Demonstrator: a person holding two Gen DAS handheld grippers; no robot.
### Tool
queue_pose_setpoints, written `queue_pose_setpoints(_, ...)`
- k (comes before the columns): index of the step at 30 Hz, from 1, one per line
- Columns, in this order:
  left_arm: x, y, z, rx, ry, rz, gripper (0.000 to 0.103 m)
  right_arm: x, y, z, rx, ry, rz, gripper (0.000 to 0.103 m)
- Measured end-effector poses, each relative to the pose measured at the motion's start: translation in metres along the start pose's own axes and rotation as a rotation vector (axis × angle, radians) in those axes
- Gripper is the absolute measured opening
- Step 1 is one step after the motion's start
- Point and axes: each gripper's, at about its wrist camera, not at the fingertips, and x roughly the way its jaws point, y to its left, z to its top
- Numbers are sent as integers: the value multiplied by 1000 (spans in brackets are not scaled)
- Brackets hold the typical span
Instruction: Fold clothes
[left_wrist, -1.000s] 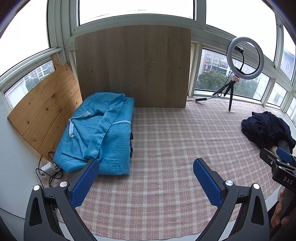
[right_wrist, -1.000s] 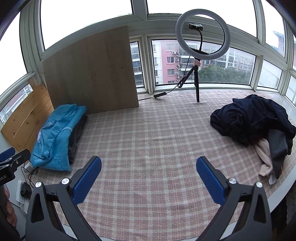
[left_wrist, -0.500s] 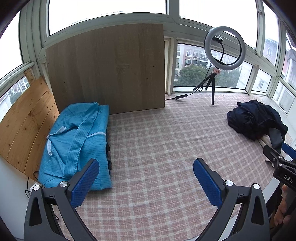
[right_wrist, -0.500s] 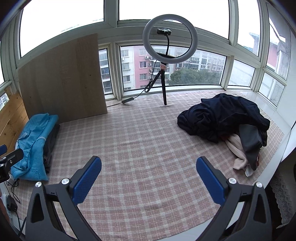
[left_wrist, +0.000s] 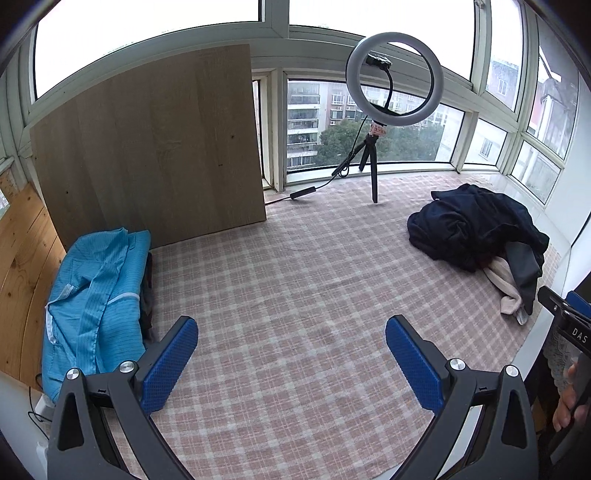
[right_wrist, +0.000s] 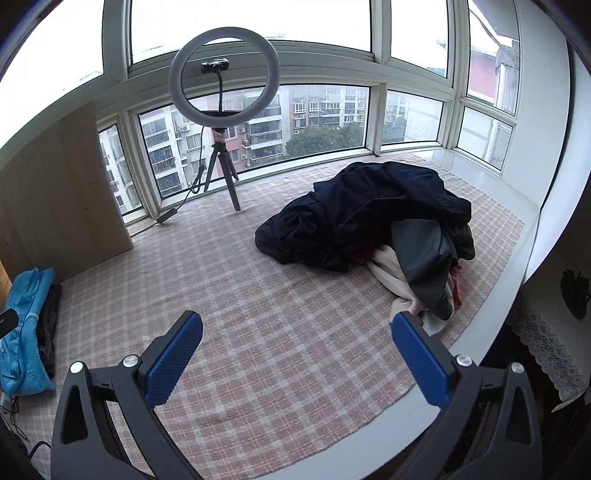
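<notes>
Our right tool (right_wrist: 295, 354) is nearer the crumpled dark navy clothes pile (right_wrist: 369, 218) at the counter's right edge; both tools gape wide, holding nothing.

Both views swing rightward, from the folded stack to the unfolded heap

Over the last second the left tongs (left_wrist: 291, 363) have turned away from the blue folded garment (left_wrist: 92, 299), which has slid from mid-frame to the left edge, while the dark clothes pile (left_wrist: 476, 232) has moved in from the right margin. The right tongs (right_wrist: 295, 360) have turned the same way and come nearer the pile (right_wrist: 369, 214), which now looms large just ahead of them; the ring light (right_wrist: 221, 77) has drifted left in both views.
</notes>
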Motion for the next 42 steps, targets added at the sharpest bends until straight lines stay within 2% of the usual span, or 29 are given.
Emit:
queue_pose_setpoints(5, 10, -22, 19, -49, 7, 16, 102, 34, -62, 32, 50, 3, 3, 103)
queue_pose_setpoints(12, 25, -65, 39, -95, 21, 91, 102, 99, -157, 84, 43, 21, -67, 103)
queue_pose_setpoints(17, 44, -99, 49, -127, 47, 97, 102, 142, -216, 103, 65, 63, -83, 102)
queue_pose_setpoints(20, 55, -122, 53, -113, 65, 89, 102, 163, -239, 110, 78, 83, -60, 93)
queue_pose_setpoints(22, 59, -142, 55, -92, 75, 94, 102, 174, -250, 114, 87, 95, -34, 75)
queue_pose_setpoints(24, 64, -159, 56, -68, 83, 97, 102, 183, -258, 117, 102, 114, -2, 66)
queue_pose_setpoints(29, 75, -188, 65, -18, 96, 91, 102, 203, -262, 127, 87, 136, 21, 66)
queue_pose_setpoints(35, 84, -199, 77, -1, 94, 96, 102, 226, -252, 132, 47, 163, 29, 64)
queue_pose_setpoints(37, 87, -200, 81, 3, 96, 99, 102, 229, -247, 133, 26, 156, 33, 51)
queue_pose_setpoints(39, 90, -201, 83, 12, 99, 100, 102, 229, -244, 133, 12, 141, 43, 45)
queue_pose_setpoints(42, 93, -200, 86, 25, 101, 103, 102, 224, -244, 134, -2, 97, 81, 26)
